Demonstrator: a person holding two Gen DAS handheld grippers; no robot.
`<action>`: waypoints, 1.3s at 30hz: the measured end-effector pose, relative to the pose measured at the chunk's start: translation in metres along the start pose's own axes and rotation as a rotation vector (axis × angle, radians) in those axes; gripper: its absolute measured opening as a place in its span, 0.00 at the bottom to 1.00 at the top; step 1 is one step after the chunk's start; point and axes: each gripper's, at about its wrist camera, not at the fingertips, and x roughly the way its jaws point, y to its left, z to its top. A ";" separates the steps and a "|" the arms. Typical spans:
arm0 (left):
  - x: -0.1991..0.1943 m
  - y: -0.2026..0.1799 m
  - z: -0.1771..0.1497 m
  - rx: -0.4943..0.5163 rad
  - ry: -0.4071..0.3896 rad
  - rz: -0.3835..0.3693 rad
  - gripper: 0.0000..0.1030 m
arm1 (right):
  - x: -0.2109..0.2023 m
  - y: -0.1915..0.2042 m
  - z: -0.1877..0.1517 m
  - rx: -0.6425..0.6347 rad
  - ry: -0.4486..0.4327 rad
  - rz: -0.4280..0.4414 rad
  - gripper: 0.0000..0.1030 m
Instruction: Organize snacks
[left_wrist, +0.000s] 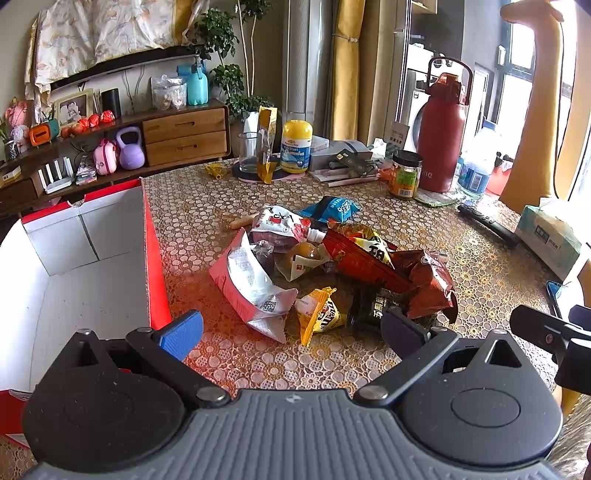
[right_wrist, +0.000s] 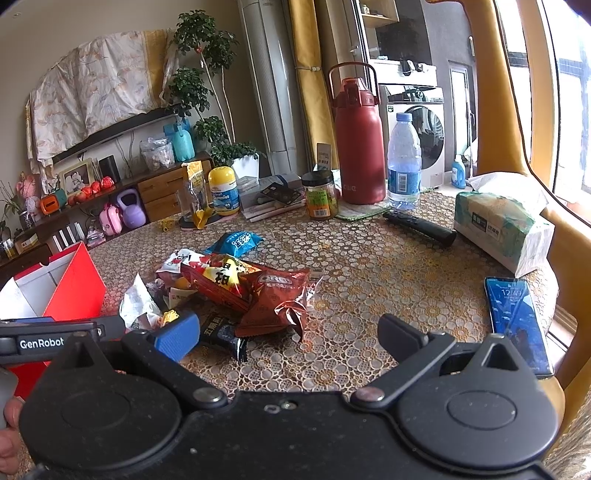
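Note:
A heap of snack packets lies mid-table: a pink-and-white pouch (left_wrist: 251, 284), a small yellow packet (left_wrist: 319, 314), a black packet (left_wrist: 371, 304), a brown Oreo bag (left_wrist: 428, 284), a red-and-yellow bag (left_wrist: 364, 254) and a blue packet (left_wrist: 330, 208). A red box with a white inside (left_wrist: 74, 258) stands open to their left. My left gripper (left_wrist: 291, 332) is open just short of the yellow packet, holding nothing. My right gripper (right_wrist: 288, 334) is open and empty near the Oreo bag (right_wrist: 277, 295) and the black packet (right_wrist: 223, 338). The red box (right_wrist: 74, 291) sits at far left.
At the back stand a red flask (right_wrist: 356, 147), a water bottle (right_wrist: 404, 162), a jar (right_wrist: 319, 195), a yellow-capped bottle (left_wrist: 295, 146), a glass (left_wrist: 251, 151) and papers. A remote (right_wrist: 419, 229), a tissue pack (right_wrist: 502, 225) and a phone (right_wrist: 517, 321) lie on the right. A hand shows at lower left.

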 end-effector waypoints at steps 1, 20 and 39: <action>0.000 0.000 0.000 0.000 0.001 0.000 1.00 | 0.000 -0.001 0.000 0.000 0.001 0.000 1.00; 0.011 -0.002 -0.002 0.017 0.013 0.006 1.00 | 0.010 -0.004 -0.002 0.000 0.016 0.002 1.00; 0.055 -0.012 0.023 0.023 0.044 0.051 1.00 | 0.049 -0.012 0.015 -0.007 0.040 0.014 1.00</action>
